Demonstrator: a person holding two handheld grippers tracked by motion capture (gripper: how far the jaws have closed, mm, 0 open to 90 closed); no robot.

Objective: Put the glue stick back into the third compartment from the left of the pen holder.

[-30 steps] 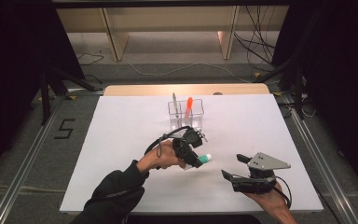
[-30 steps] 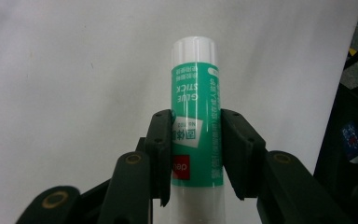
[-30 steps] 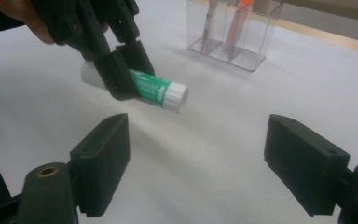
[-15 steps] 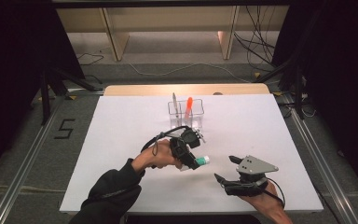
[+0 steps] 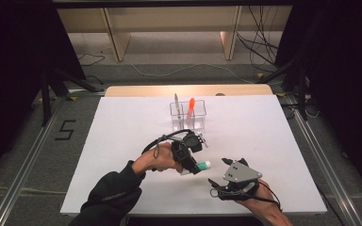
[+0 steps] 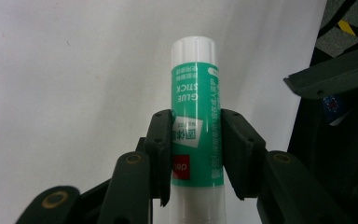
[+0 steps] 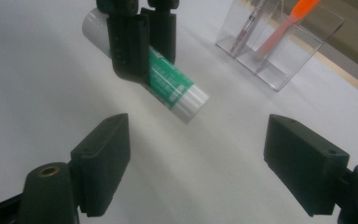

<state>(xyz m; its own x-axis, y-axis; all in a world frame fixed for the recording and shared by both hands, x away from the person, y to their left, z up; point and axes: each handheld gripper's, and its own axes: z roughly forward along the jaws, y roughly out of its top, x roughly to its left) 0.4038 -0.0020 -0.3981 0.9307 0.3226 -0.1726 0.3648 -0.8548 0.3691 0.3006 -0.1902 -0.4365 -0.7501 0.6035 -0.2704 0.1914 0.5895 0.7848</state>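
Glue stick [image 6: 196,116] sits clamped between the pads of the left gripper [image 6: 196,154] — green label, white cap pointing away from the hand, held clear above the white table [image 5: 122,136]. In the high view the left gripper [image 5: 192,157] hangs over the table's middle with the stick's [image 5: 199,165] cap end aimed toward the right gripper [image 5: 219,183]. The right gripper [image 7: 196,163] holds nothing — its jaws stand wide apart, with the stick [image 7: 168,86] near, just ahead of the gap and apart from both pads. Beyond, a clear plastic holder [image 5: 187,117] carries an orange pen [image 5: 190,107] and a grey one [image 5: 176,102].
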